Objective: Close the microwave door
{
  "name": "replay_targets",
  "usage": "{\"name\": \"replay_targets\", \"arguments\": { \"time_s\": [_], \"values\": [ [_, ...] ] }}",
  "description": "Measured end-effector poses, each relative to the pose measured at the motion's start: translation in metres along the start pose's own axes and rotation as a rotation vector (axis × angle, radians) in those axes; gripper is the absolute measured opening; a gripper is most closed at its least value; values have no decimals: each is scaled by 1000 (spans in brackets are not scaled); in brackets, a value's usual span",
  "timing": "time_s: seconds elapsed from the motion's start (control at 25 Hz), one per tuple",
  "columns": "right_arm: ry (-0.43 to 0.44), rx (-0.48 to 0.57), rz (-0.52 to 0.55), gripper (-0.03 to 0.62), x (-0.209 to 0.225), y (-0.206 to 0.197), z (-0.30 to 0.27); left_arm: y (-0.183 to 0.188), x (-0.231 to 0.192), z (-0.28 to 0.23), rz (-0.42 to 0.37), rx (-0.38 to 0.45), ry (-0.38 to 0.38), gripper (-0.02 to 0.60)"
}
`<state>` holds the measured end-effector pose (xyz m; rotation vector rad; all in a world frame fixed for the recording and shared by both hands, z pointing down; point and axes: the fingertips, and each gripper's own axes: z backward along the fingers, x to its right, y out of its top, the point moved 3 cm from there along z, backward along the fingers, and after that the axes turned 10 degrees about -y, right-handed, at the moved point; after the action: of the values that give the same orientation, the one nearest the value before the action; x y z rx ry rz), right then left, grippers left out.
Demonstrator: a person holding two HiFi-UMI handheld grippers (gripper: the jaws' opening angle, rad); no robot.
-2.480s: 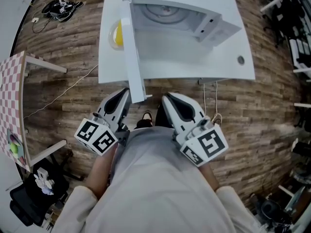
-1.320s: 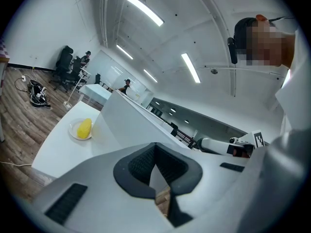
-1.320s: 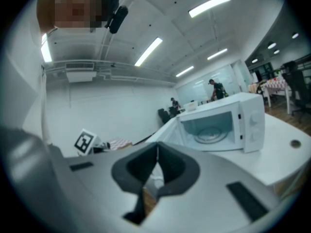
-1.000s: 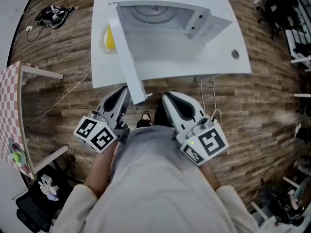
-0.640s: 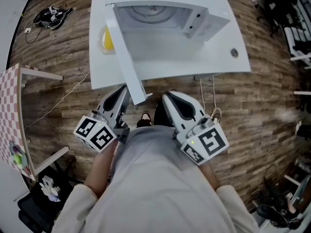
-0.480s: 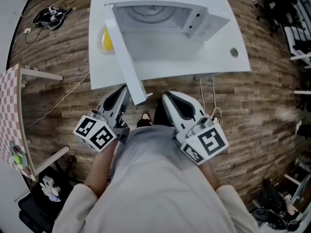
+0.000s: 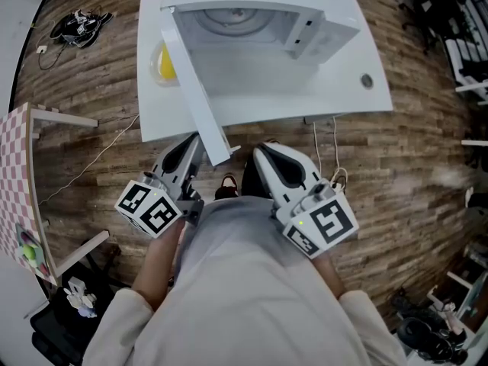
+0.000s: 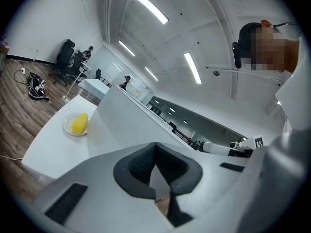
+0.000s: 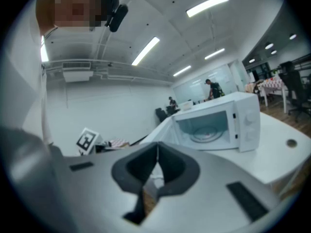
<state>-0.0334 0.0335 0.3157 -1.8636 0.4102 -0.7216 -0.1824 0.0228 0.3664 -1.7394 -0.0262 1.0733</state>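
A white microwave (image 7: 252,21) stands on a white table (image 7: 305,97), its cavity showing with the turntable inside. Its door (image 7: 191,82) hangs open, swung out past the table's front edge toward me. My left gripper (image 7: 195,146) sits low by my body, its tip just under the door's outer end, jaws shut on nothing. My right gripper (image 7: 262,153) is beside it, also shut and empty, short of the table edge. In the left gripper view the door (image 8: 131,125) fills the space ahead of the shut left gripper (image 8: 155,149). The right gripper view looks past the shut right gripper (image 9: 156,152) at the open microwave (image 9: 218,123).
A plate with a yellow corn cob (image 7: 162,63) lies on the table left of the door. The tabletop has a round hole (image 7: 367,81) at the right. A checkered table (image 7: 15,174) stands at the left, cables (image 7: 76,25) lie on the wooden floor, and office chairs at the right.
The table and microwave have drifted slightly left in the head view. Both grippers stay where they were, shut, close to my body.
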Motion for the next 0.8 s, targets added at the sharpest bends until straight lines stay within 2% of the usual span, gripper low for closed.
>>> {"name": "replay_targets", "arguments": {
  "time_s": [0.8],
  "values": [
    [-20,8,-8,23,12,2,6,-2,3,-13,15,-8,-17,17]
  ]
}}
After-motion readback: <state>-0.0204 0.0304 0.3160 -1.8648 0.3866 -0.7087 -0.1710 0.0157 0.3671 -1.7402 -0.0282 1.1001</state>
